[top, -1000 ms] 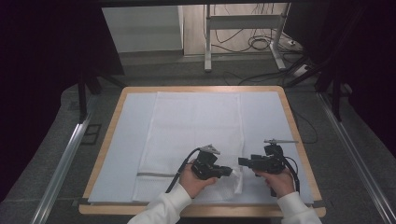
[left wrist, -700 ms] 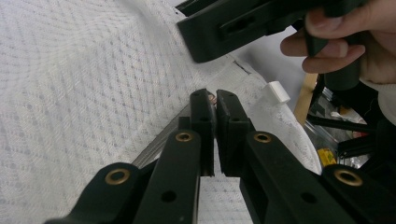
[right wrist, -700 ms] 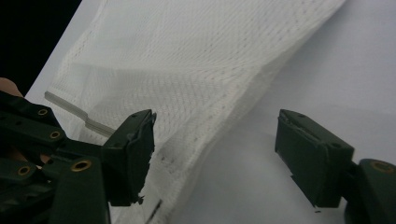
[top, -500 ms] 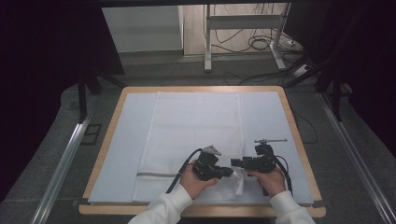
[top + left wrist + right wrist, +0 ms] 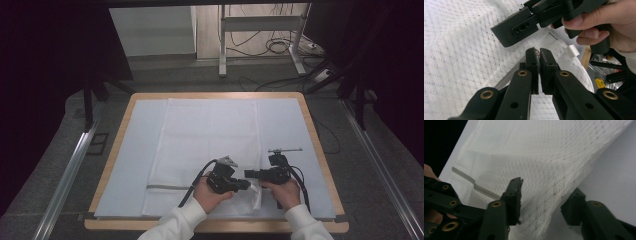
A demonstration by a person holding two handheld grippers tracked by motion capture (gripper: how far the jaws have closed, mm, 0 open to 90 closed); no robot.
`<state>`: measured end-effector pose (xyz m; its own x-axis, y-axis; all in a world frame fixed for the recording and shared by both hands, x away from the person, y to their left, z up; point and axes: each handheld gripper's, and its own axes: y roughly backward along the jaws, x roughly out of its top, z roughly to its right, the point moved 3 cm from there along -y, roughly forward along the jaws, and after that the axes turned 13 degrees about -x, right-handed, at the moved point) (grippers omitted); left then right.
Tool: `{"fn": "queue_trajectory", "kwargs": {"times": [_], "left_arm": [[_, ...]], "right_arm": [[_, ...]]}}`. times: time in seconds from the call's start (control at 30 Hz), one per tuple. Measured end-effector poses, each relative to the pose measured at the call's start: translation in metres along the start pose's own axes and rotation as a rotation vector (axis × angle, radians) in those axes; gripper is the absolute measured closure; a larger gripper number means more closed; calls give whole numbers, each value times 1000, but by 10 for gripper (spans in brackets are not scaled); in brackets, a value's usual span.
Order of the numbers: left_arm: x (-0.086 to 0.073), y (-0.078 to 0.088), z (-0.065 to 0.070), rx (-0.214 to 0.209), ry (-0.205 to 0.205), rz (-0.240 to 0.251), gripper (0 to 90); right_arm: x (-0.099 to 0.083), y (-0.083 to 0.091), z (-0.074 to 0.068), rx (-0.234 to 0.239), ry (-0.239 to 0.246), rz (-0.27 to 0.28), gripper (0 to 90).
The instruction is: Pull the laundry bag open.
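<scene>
A white mesh bag [image 5: 210, 135] lies flat on the table, with a grey zipper [image 5: 167, 187] along its near edge. My left gripper [image 5: 247, 184] is shut at the zipper's right end, and a small brass-coloured zipper pull [image 5: 537, 52] shows between its tips [image 5: 539, 53]. My right gripper [image 5: 248, 173] points left, just beyond the left one. Its jaws have just been closing. In the right gripper view they [image 5: 544, 202] still stand apart, with the bag's mesh edge [image 5: 554, 195] between them and the pads not pressing.
A pale sheet [image 5: 135, 150] covers the wooden-rimmed table [image 5: 320, 150]. Metal rails [image 5: 65, 175] run along both sides on the floor. A desk frame with cables [image 5: 280, 45] stands beyond the far edge. A person's hand [image 5: 604, 30] holds the right gripper close over the left.
The right gripper has moved left toward the left gripper and slightly down. The left gripper has stayed in place.
</scene>
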<state>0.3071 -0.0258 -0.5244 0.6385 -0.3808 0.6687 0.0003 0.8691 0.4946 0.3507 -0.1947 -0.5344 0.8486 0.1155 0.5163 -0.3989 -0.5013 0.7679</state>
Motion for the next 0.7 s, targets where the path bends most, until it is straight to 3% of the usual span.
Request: {"fn": "queue_trajectory", "kwargs": {"times": [0.17,0.37,0.7], "left_arm": [[0,-1,0,3,1,0,869],[0,-2,-1,4,2,-5,869],[-2,-2,-2,6,4,-2,869]], "right_arm": [[-1,-1,0,38,1,-25,722],[-2,-4,-2,43,21,-41,860],[-2,-2,-2,47,50,-50,884]]}}
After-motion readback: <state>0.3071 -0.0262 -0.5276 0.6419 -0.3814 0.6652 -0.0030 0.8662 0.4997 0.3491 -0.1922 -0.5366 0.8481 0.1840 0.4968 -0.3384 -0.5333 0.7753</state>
